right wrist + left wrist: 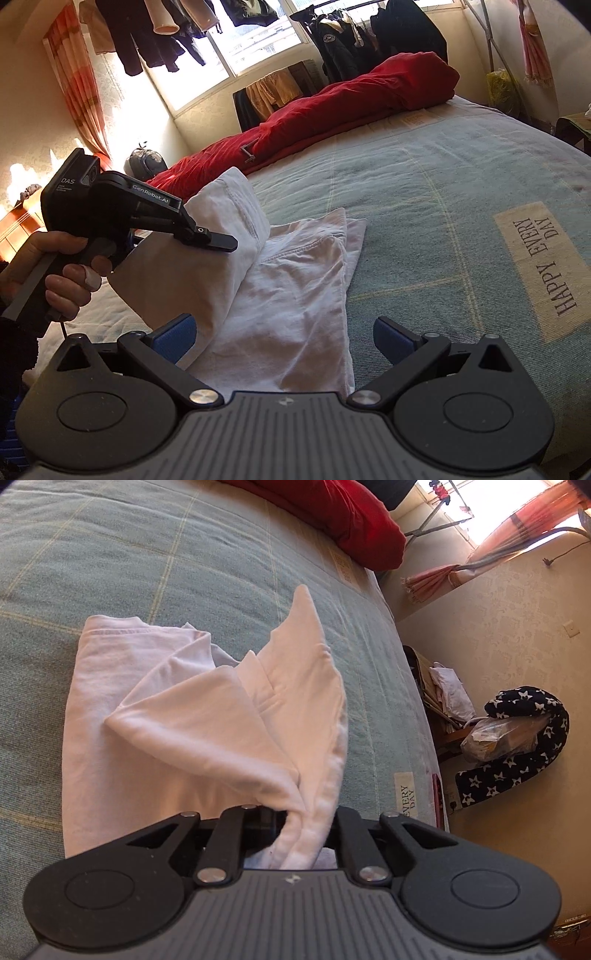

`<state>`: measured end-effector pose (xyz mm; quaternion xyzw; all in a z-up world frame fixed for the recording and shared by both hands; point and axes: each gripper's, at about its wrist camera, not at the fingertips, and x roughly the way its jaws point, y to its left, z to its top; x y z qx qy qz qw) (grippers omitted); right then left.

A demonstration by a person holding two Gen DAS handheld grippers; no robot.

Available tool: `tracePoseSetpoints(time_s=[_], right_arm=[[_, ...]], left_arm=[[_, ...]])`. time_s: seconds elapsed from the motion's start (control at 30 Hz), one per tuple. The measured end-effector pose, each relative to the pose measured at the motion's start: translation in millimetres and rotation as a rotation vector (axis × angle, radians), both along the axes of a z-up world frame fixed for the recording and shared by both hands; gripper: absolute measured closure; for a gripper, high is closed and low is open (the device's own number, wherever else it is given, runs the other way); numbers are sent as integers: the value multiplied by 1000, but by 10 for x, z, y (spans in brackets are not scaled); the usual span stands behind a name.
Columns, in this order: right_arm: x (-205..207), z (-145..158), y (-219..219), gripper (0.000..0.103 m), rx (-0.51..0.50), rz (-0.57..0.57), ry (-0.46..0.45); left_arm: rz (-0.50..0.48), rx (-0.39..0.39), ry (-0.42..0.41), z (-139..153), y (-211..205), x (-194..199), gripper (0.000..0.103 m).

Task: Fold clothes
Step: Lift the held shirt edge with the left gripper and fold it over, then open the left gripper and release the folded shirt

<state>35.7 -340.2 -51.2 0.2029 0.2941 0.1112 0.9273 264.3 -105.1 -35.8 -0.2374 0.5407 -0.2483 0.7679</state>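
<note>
The white garment [192,716] lies partly folded on the bed, one bunched edge pinched in the left claw [299,827] and lifted off the rest. The right claw [284,339] hangs with jaws apart over the flat part, gripping nothing. Beyond both claws a red quilt [332,110] crosses the green blanket [443,206]; clothes [155,33] hang at the window behind it.
</note>
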Motion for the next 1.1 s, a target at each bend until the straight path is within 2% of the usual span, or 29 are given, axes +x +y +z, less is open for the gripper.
tracePoseSetpoints(time_s=[0.03,0.17,0.27,0.33,0.47,0.6,0.77,1.0,1.1], right_arm=[[-5,-2,-15,0,0,-4,0],[-25,-16,-71,0,1,-21,4],[-42,-24,-86,0,-3,-27,10],[-48,-27,-90,0,-5,-29,11],[-42,-30,-84,0,-8,-30,13],[-27,-33,-50,0,-14,-24,17],[-23,-22,-23,0,-19,-23,20],[-40,11,17,0,-30,-22,1],[-71,23,7,1,-23,-32,-39]], left_arm=[[0,2,11,-32,-27,8,91],[-17,-2,33,-76,-129,33,72],[-39,4,18,-12,-215,18,58],[-57,10,6,35,-275,6,53],[-95,21,-26,175,-370,-32,51],[-131,-10,-72,374,-391,-79,48],[-160,-69,-163,600,-307,-144,36],[-190,34,-310,643,-113,-367,35],[-232,99,-412,569,-1,-577,33]])
